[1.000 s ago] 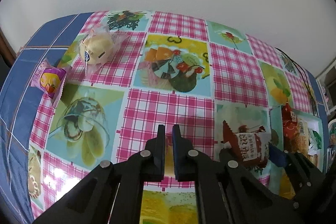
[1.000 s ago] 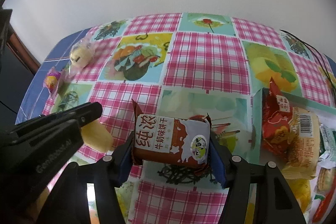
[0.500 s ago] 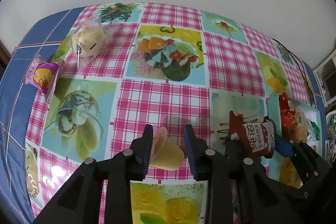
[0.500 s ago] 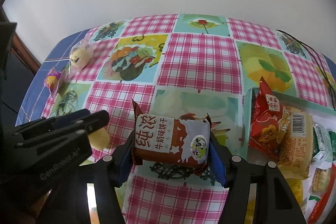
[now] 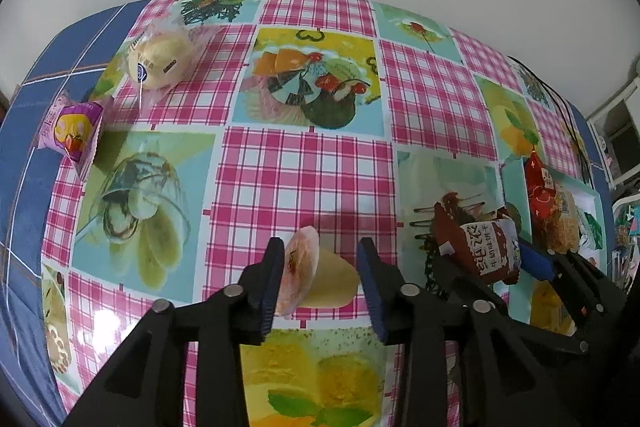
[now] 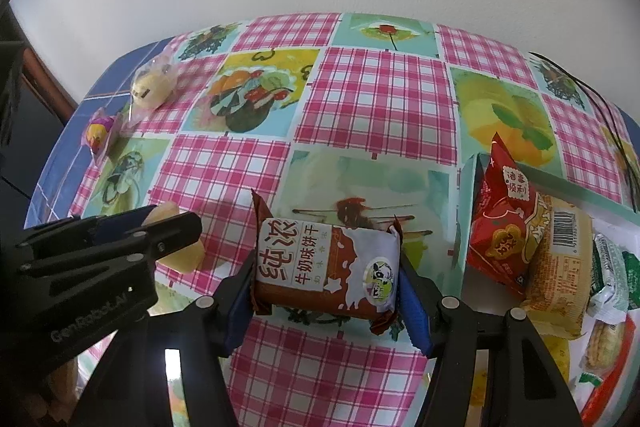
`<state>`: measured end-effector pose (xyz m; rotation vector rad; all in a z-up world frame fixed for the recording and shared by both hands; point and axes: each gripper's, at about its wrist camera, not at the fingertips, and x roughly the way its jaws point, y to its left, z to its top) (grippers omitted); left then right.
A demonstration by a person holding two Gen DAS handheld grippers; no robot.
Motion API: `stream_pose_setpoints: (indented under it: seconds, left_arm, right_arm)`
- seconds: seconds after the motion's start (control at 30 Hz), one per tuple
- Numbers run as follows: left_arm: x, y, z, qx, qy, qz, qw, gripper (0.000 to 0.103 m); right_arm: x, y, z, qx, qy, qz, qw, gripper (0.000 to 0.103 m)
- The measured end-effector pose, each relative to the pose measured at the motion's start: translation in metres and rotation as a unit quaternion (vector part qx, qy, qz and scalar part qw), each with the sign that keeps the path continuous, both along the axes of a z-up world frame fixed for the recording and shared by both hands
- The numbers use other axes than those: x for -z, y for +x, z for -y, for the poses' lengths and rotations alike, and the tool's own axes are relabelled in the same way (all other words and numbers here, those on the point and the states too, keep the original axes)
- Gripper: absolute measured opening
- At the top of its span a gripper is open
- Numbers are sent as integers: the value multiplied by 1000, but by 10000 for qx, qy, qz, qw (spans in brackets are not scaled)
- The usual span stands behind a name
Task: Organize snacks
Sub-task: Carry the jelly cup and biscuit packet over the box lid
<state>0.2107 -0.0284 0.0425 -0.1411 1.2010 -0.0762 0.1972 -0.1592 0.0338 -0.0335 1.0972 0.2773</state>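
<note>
The brown biscuit packet is held crosswise between the fingers of the right gripper, which pinch it at both short ends and point steeply down over the table. It hangs just left of the white tray at the right side of the table. In this tray a red packet leans against a yellow-orange packet, with green-and-white wrappers further right, partly cut off by the edge of the view.

The left gripper also points down, just left of the right one. Its jaws have just been opening and now stand spread; a small yellow jelly cup lies on its side between them. Its pink lid is against the left finger, while a clear gap separates it from the right finger.

Far at the left part of the table lie a pale bun in clear wrap and a small purple packet, near each other and well apart from the grippers.
</note>
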Motion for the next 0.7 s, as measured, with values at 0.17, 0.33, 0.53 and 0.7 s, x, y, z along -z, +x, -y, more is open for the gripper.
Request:
stream_pose_setpoints:
  seconds: [0.17, 0.33, 0.53, 0.7]
  left_arm:
    - [4, 0, -2, 18, -76, -82, 9999, 46]
    - [8, 0, 0, 35, 0, -122, 9999, 46]
    - [14, 0, 4, 133, 222, -142, 9996, 46]
    - [17, 0, 11, 303, 517, -115, 9981, 46]
  right_arm:
    - [0, -2, 3, -38, -96, -3, 9999, 66]
    - [-2, -3, 10, 0, -77, 0, 10000, 66]
    - [-12, -2, 20, 85, 132, 75, 9998, 66]
    - [-12, -2, 19, 81, 158, 66, 9998, 66]
